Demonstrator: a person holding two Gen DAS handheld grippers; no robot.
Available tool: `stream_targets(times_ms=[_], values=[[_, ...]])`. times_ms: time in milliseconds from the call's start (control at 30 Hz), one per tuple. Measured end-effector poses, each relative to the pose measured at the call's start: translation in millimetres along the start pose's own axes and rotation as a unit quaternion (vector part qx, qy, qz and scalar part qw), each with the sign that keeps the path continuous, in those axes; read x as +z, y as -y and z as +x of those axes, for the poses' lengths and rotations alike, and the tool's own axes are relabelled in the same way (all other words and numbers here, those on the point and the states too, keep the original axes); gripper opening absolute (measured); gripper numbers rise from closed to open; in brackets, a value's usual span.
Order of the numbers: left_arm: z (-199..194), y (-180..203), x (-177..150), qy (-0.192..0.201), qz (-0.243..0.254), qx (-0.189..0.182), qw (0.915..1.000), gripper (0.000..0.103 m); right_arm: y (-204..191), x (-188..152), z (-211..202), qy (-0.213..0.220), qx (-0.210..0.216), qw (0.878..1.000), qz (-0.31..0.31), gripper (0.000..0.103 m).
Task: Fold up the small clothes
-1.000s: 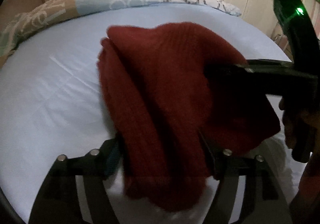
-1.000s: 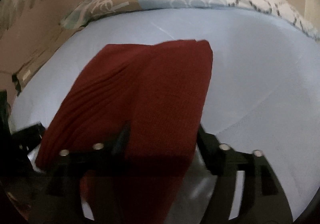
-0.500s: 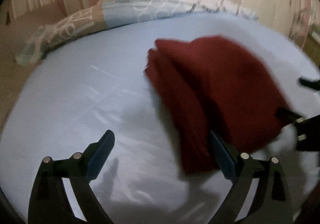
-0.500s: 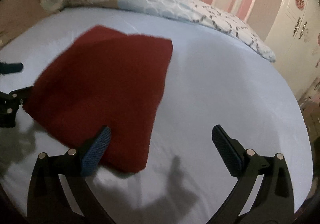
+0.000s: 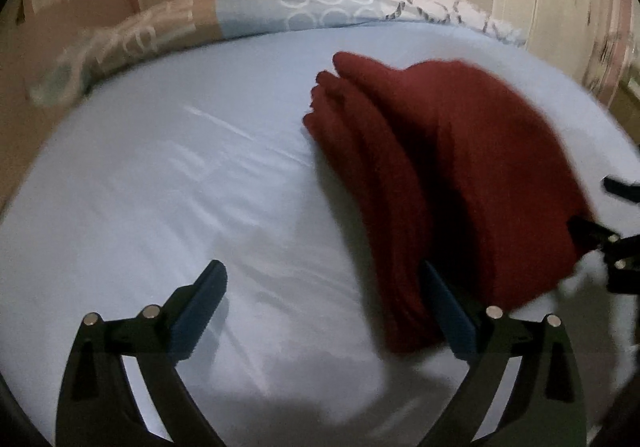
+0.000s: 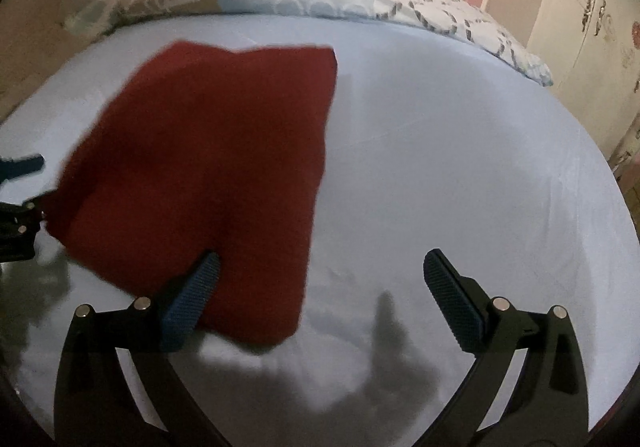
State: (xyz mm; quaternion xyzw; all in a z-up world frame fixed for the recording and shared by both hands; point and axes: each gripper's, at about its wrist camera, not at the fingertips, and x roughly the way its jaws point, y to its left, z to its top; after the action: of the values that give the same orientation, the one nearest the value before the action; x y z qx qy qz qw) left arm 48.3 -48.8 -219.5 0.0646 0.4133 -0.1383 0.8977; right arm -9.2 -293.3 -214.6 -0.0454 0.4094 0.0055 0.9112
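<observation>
The dark red knitted garment (image 5: 472,175) lies folded flat on the pale blue sheet, off to the right of my left tool and to the left of my right tool. From my left tool I see its stacked layers along the near left edge, several rounded folds one upon another, running away from me. From my right tool its top (image 6: 216,167) is one smooth panel, roughly four-sided, with a square far corner and a rounded near corner. Its near edge lies beside my fingers.
</observation>
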Motion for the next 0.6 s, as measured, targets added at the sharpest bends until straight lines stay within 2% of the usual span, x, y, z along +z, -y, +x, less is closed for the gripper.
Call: stream_targets(times_ms=[100,167,333,467,600], values=[[-29.6,-1.8,4.7,0.0,-0.016,-0.01,0.9998,0.098,-1.0,15.1,-30.9,0.014,0.036,0.999,0.025,0.1],[-53.4,-3.5,8.1,0.007,-0.02,0.001,0.9998,0.101,-5.4,23.7,-53.7,0.026,0.044,0.998,0.031,0.1],[-110.3,-12.5,14.0,0.034,-0.036,0.035,0.9982,0.101,-21.1,37.4,-103.0,0.056,0.033,0.997,0.033,0.1],[-156.6,-18.1,15.8,0.073,-0.051,0.058,0.9943,0.101,-31.5,33.3,-133.6,0.085,0.027,0.995,0.038,0.1],[-177.0,-23.2,9.3,0.085,-0.077,0.045,0.9924,0.101,-37.7,18.9,-145.8,0.106,0.019,0.993,0.04,0.1]])
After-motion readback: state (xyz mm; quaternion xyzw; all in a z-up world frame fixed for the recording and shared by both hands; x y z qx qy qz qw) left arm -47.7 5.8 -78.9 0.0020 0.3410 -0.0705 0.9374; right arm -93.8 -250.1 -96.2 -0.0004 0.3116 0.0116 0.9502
